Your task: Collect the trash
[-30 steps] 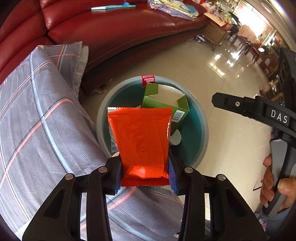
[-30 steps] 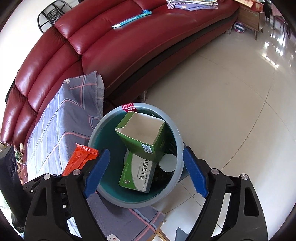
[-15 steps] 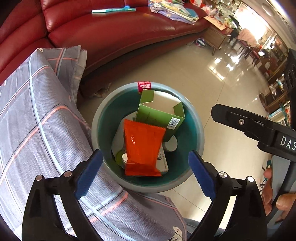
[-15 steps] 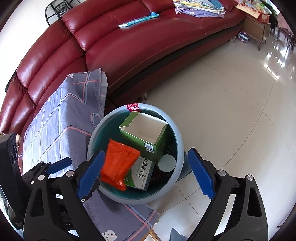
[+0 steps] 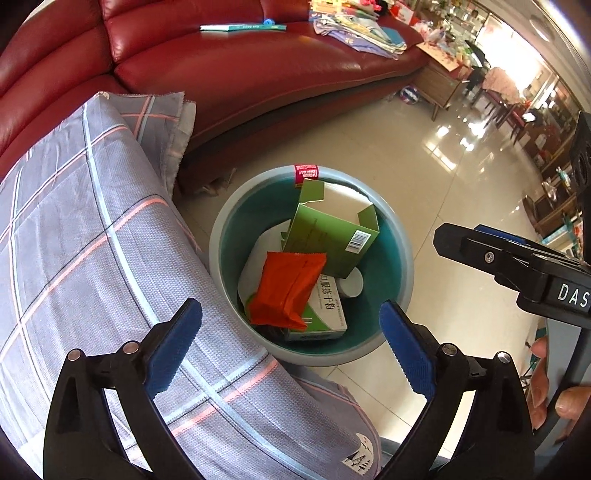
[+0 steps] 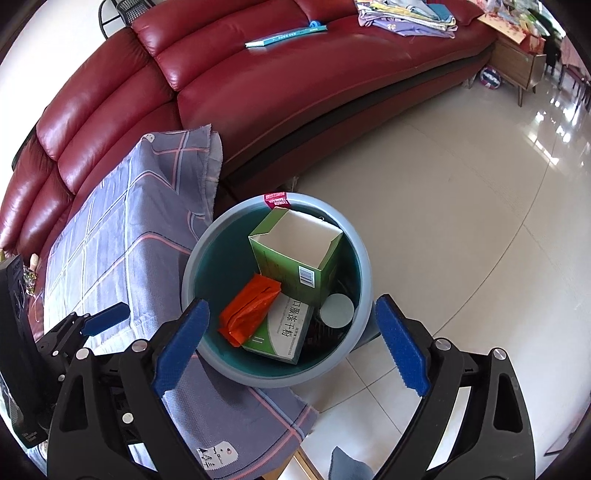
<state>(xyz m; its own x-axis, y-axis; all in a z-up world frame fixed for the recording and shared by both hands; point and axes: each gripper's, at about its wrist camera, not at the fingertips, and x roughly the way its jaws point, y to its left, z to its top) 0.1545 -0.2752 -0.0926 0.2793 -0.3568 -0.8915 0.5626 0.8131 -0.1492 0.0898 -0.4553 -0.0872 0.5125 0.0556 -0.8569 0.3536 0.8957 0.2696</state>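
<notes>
A round grey bin with a teal inside stands on the tiled floor; it also shows in the right wrist view. An orange packet lies inside it on a flat white-and-green box, beside an open green carton. The same packet, flat box and carton show in the right wrist view. My left gripper is open and empty above the bin's near rim. My right gripper is open and empty, also above the bin.
A table draped in grey plaid cloth stands left of the bin, touching it. A red leather sofa runs behind, with a teal booklet and folded clothes on it. Glossy tiled floor lies right of the bin.
My left gripper opened and let go of the orange packet. The packet fell into the bin and came to rest on the flat box. Both grippers rose slightly.
</notes>
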